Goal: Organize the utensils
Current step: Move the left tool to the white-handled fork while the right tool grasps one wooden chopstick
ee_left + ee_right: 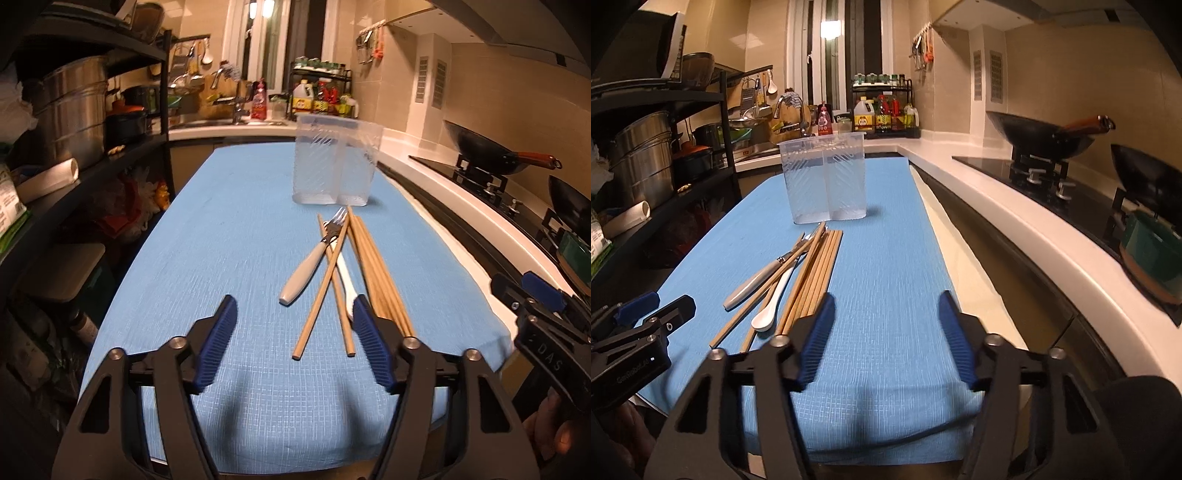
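A clear plastic two-compartment holder [335, 162] [826, 181] stands upright and empty on the blue cloth [236, 229] [886, 258]. In front of it lies a pile: several wooden chopsticks [376, 266] [816, 277], a fork with a pale handle [310, 266] [764, 277] and a white spoon [345, 280] [772, 306]. My left gripper [295, 325] is open and empty, low over the cloth at the pile's near end. My right gripper [886, 321] is open and empty, to the right of the pile.
A black shelf rack with steel pots [70, 107] [642, 158] stands at the left. A white counter with a hob and black woks [491, 147] [1045, 136] runs along the right. A sink and bottles [317, 99] are at the back.
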`<state>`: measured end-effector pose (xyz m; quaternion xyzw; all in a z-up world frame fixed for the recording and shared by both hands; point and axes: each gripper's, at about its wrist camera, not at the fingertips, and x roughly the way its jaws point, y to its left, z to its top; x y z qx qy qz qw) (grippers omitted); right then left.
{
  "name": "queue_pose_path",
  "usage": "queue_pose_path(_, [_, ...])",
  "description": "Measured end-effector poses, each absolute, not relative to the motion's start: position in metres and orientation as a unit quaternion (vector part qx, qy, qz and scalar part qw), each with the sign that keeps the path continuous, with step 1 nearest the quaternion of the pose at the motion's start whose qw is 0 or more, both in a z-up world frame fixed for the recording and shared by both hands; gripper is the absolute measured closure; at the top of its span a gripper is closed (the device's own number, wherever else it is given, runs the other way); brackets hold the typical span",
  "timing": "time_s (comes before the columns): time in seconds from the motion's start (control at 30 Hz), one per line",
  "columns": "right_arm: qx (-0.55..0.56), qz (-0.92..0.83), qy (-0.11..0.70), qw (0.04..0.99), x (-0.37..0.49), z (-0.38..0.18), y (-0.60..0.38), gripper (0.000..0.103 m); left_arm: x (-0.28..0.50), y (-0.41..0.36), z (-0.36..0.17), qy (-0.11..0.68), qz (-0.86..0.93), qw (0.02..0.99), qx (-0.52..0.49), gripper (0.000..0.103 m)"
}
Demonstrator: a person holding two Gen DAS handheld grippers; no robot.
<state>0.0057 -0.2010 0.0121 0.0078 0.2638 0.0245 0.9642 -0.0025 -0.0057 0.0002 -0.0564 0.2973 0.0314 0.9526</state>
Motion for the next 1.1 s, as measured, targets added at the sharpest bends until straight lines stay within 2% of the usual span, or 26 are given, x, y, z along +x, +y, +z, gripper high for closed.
queue_pose_path(0.17, [0.025, 0.061, 0.297, 0.953, 0.023, 0.005, -0.195, 0.082, 0.007, 0.011, -0.008, 0.323, 0.056, 0.942, -0.075, 0.06])
queue_pose_path(0.27, [0.046, 0.092, 0.33, 0.938, 0.042, -0.005, -0.186, 0.088, 0.015, 0.017, -0.012, 0.345, 0.036, 0.934, -0.088, 0.069])
queue_pose_path(0.33, [0.057, 0.107, 0.351, 0.929, 0.052, -0.015, -0.18, 0.089, 0.02, 0.021, -0.014, 0.349, 0.03, 0.932, -0.096, 0.072])
queue_pose_path(0.6, [0.054, 0.118, 0.4, 0.908, 0.07, -0.04, -0.159, 0.089, 0.043, 0.029, -0.017, 0.353, 0.012, 0.928, -0.122, 0.072])
queue_pose_path(0.9, [0.053, 0.127, 0.404, 0.904, 0.067, -0.041, -0.16, 0.085, 0.087, 0.044, -0.042, 0.391, -0.007, 0.904, -0.175, 0.072])
queue_pose_path(1.1, [0.049, 0.129, 0.407, 0.903, 0.07, -0.042, -0.163, 0.084, 0.094, 0.027, -0.044, 0.394, -0.028, 0.907, -0.143, 0.072])
